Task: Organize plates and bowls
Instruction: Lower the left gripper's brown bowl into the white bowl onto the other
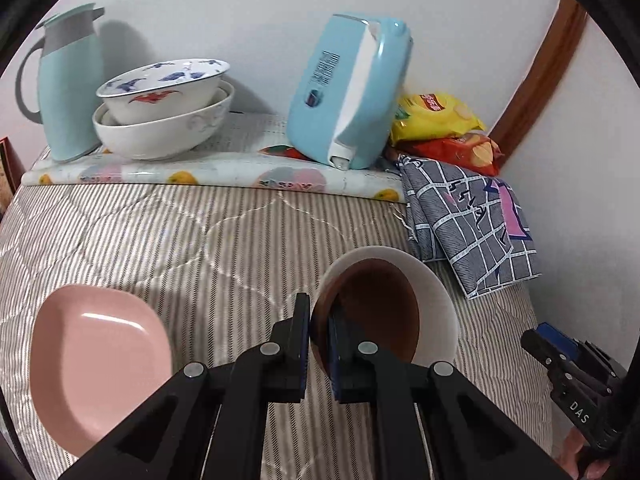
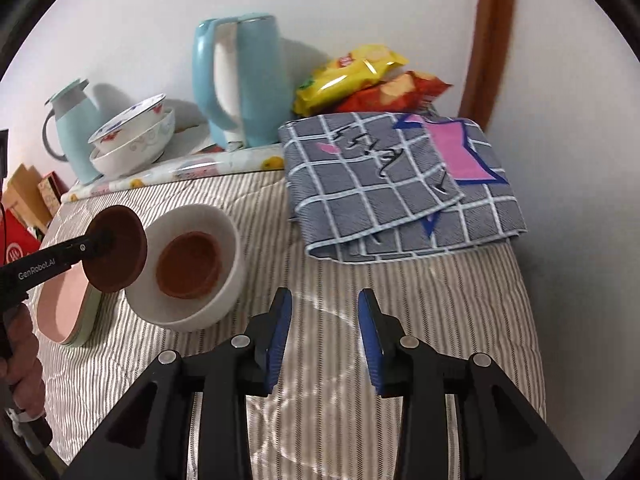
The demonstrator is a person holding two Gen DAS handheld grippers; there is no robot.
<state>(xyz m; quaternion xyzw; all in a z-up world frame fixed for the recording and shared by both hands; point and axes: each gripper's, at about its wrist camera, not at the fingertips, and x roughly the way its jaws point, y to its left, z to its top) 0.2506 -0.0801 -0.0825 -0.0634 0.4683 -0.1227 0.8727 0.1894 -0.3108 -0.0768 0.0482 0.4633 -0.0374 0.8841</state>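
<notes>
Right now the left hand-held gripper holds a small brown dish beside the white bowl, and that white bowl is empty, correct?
Not empty. The right wrist view shows a second brown dish lying inside the round white bowl. The left hand-held gripper does hold a small brown dish beside it.

We count five bowls: two brown point(image 2: 116, 254) point(image 2: 188, 266), one white point(image 2: 224, 280), two stacked point(image 1: 160, 136); two plates point(image 2: 64, 312); two snack bags point(image 2: 352, 72).
</notes>
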